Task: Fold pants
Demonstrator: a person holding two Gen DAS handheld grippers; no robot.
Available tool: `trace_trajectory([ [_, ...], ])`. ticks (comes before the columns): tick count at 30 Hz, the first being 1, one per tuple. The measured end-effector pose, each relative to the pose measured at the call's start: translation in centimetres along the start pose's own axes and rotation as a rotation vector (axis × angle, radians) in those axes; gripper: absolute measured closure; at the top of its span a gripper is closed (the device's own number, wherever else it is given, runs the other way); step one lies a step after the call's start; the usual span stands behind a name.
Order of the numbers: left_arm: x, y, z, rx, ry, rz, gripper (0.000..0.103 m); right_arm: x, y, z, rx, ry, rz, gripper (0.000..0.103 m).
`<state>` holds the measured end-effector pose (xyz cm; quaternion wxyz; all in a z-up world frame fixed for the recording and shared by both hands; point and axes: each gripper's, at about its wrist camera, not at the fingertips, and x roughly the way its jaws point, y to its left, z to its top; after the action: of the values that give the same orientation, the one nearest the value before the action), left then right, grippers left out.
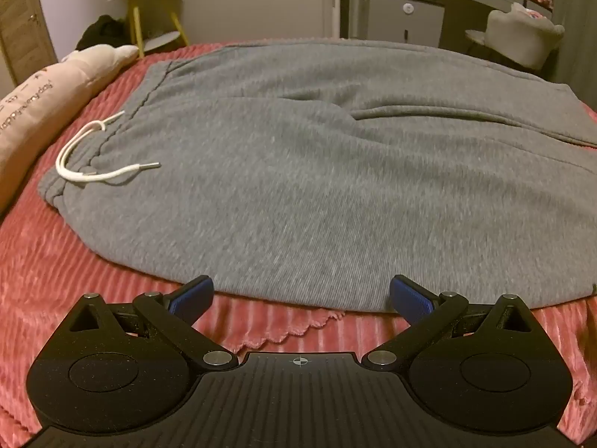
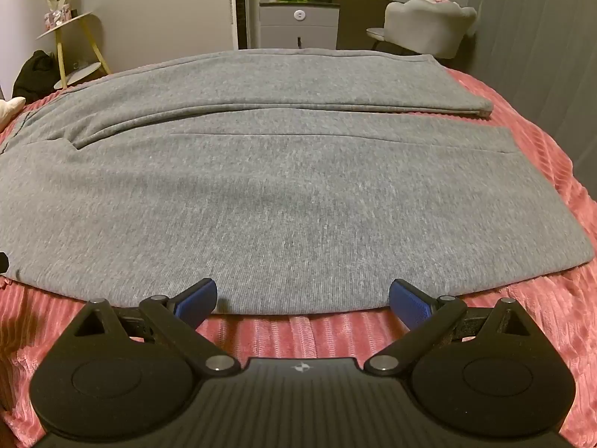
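Grey sweatpants [image 1: 298,186] lie flat on a pink ribbed bedspread [image 1: 56,261]. The waistband with a white drawstring [image 1: 97,156] is at the left in the left wrist view. In the right wrist view the two legs [image 2: 298,186] run to the right, the far leg ending at a cuff [image 2: 481,108]. My left gripper [image 1: 301,296] is open and empty, its blue pads at the near edge of the pants by the seat. My right gripper [image 2: 303,298] is open and empty at the near edge of the near leg.
A beige pillow with lettering [image 1: 48,100] lies at the bed's left side. Beyond the bed stand a yellow-legged side table [image 1: 153,18], a grey drawer cabinet [image 2: 298,26] and a pale armchair [image 2: 429,26]. The bedspread [image 2: 541,317] extends right of the legs.
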<state>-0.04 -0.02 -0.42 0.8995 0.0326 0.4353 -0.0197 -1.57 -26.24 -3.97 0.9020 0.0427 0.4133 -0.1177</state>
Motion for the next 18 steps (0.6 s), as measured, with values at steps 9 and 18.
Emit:
trace_trajectory([
  [9,0.0,0.02,0.03,0.0,0.003,-0.001,0.0,0.03,-0.06,-0.01,0.001,0.001,0.001,0.004],
  [18,0.02,-0.01,0.03,0.0,0.004,0.0,0.0,-0.01,-0.14,-0.04,0.001,0.001,0.002,0.004],
])
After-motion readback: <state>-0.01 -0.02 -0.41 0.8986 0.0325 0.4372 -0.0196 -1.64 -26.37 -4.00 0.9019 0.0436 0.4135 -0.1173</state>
